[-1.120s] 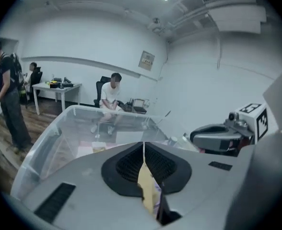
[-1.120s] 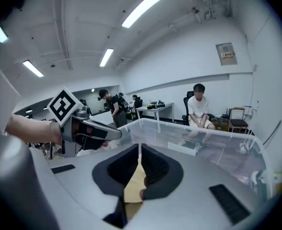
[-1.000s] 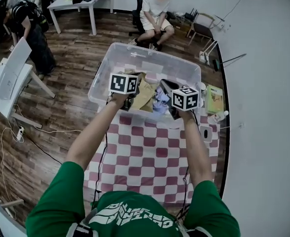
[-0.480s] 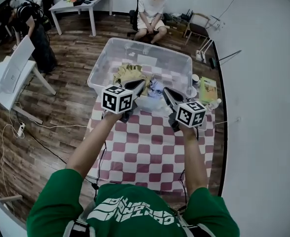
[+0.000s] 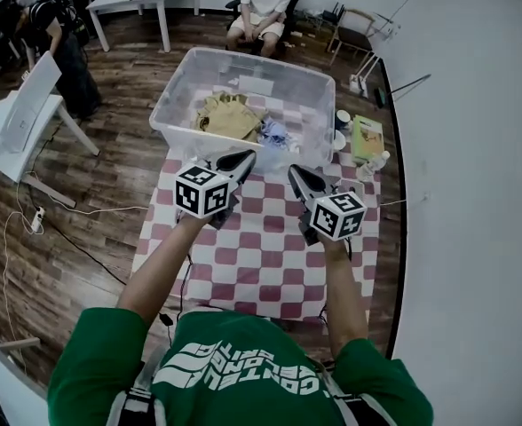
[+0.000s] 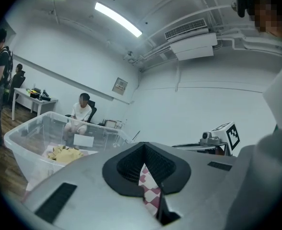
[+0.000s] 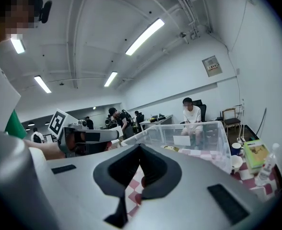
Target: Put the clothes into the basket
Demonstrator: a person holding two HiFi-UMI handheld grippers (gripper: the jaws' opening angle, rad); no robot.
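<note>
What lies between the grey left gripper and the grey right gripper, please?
Only bare red-and-white checked tablecloth, seen in the head view between the left gripper and the right gripper.

Green short-sleeved shirt (image 5: 234, 375) with white lettering filled 6 o'clock. Left gripper (image 5: 244, 158) and right gripper (image 5: 295, 173) were grey, black-padded, each bearing a black-and-white marker cube (image 5: 203, 192).

I see bright, even light from ceiling strips (image 6: 118, 19) overhead; shadows are soft, edges bend fisheye-round with dark corners, colours look washed.
</note>
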